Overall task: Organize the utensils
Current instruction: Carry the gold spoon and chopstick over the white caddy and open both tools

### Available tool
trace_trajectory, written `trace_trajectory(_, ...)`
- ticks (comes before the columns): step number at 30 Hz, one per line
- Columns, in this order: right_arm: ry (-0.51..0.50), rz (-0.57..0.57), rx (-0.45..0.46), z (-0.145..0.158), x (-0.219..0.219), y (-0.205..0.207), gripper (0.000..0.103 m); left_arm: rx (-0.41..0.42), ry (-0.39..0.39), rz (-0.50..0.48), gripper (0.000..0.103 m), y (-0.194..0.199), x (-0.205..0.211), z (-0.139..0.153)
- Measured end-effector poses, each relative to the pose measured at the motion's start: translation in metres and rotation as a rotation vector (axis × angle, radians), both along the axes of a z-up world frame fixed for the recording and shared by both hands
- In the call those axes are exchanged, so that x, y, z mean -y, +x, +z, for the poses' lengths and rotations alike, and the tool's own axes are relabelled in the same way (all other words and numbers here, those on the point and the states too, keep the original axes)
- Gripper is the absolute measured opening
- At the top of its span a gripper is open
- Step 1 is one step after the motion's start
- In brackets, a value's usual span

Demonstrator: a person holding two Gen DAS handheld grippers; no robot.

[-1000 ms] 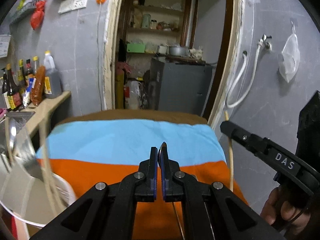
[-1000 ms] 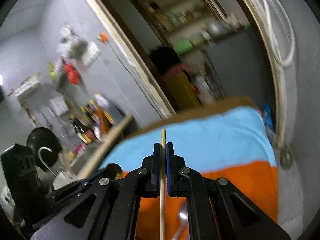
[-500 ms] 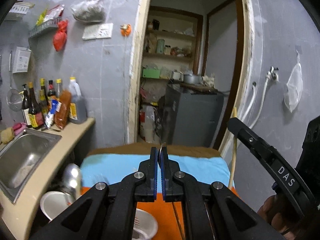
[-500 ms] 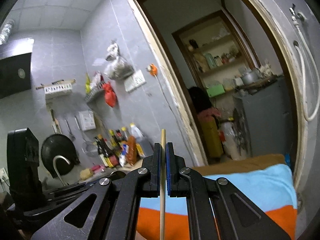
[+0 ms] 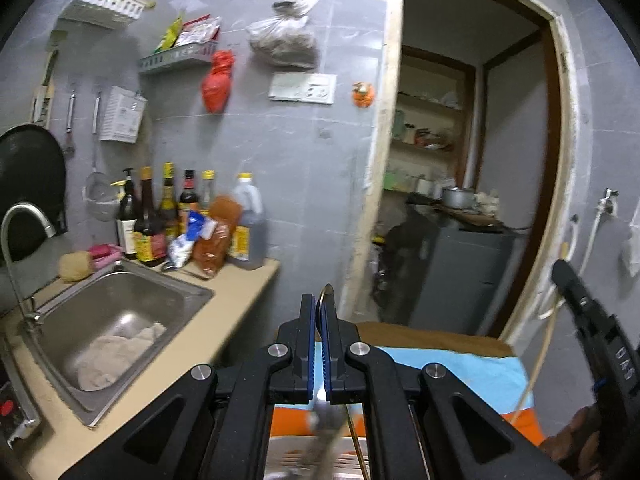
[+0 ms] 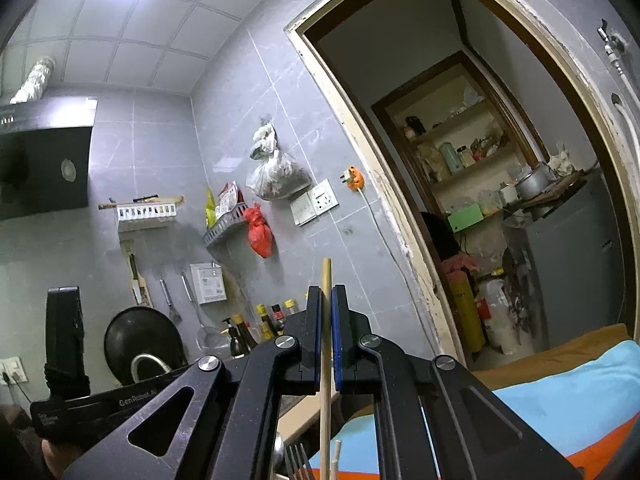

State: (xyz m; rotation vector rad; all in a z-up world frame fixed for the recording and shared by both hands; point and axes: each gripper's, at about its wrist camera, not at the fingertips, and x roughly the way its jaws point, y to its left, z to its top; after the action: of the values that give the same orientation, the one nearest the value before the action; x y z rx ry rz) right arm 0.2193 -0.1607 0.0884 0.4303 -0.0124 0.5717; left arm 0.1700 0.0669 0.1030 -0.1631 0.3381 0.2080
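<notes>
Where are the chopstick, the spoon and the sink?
chopstick (image 6: 326, 320): right wrist view, shaft between the pads.
spoon (image 5: 325, 294): left wrist view, metal end above the pads.
sink (image 5: 120, 304): left wrist view, basin's back wall.

Legible markings:

1. "GenRobot.AI", white lettering on the black side body of the left gripper (image 6: 120, 402) as seen in the right wrist view. The final characters run partly behind the right gripper's frame.
2. "DAS", pale lettering on the black body of the right gripper (image 5: 618, 354) as seen in the left wrist view. The letters appear rotated and slightly blurred.

The labels on the sauce bottles (image 5: 160, 220) on the countertop are too small to read.
</notes>
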Motion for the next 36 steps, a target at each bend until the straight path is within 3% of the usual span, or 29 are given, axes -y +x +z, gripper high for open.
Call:
trace_trajectory(7, -0.033, -0.034, -0.017, -0.018, -0.019, 0.003, 0.004, -0.023, 0.006, 0.020, 0.003, 0.003, -0.021, -0.019)
trace_trajectory(18, -0.118, -0.077, -0.029, -0.040, -0.026, 0.003, 0.004, 0.021, 0.070, 0.013, 0.003, -0.003, -0.011, -0.043)
trace_trajectory(24, -0.152, -0.093, -0.049, -0.051, -0.025, 0.003, 0.005, -0.014, 0.092, 0.004, 0.003, 0.000, -0.006, -0.059)
trace_trajectory(30, -0.161, -0.094, -0.084, -0.057, -0.018, 0.004, 0.005, -0.049, 0.067, -0.013, 0.004, 0.003, -0.005, -0.063)
trace_trajectory(34, -0.170, -0.081, -0.110, -0.059, -0.016, 0.007, 0.006, -0.091, 0.001, -0.059, 0.005, 0.007, -0.008, -0.065)
trace_trajectory(36, -0.172, -0.077, -0.127, -0.060, -0.014, 0.009, 0.013, -0.115, -0.019, -0.074, 0.006, 0.010, -0.007, -0.066)
